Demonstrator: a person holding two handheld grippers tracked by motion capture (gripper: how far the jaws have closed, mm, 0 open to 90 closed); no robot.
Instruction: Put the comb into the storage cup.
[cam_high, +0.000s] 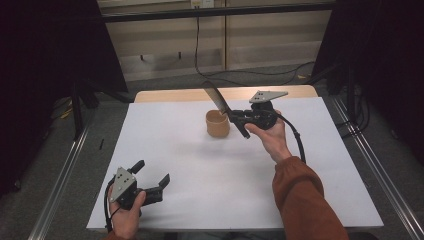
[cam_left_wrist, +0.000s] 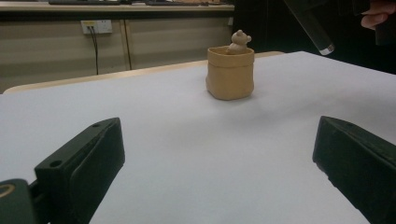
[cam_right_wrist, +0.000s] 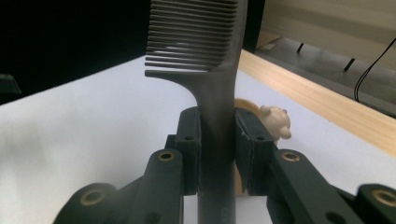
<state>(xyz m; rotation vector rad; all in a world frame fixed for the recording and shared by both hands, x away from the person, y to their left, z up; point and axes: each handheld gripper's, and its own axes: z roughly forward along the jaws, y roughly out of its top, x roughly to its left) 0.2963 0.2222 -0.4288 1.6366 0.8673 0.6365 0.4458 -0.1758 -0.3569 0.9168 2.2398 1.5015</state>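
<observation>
Near the centre of the high view, the right gripper (cam_high: 234, 119) has its jaws clamped on the handle of a dark comb (cam_high: 218, 101) (teeth end up, leaning toward the upper left of the frame), held in the air just beside and above a small tan pot (cam_high: 217, 124) that stands on the white bench (cam_high: 200, 165). A little bear figure (cam_left_wrist: 238, 41) sits at the pot's rim, peeking over it in the left gripper view. At the lower left of the high view, the left gripper (cam_high: 150, 178) rests low over the bench, well apart from the pot, its jaws spread wide and holding nothing.
</observation>
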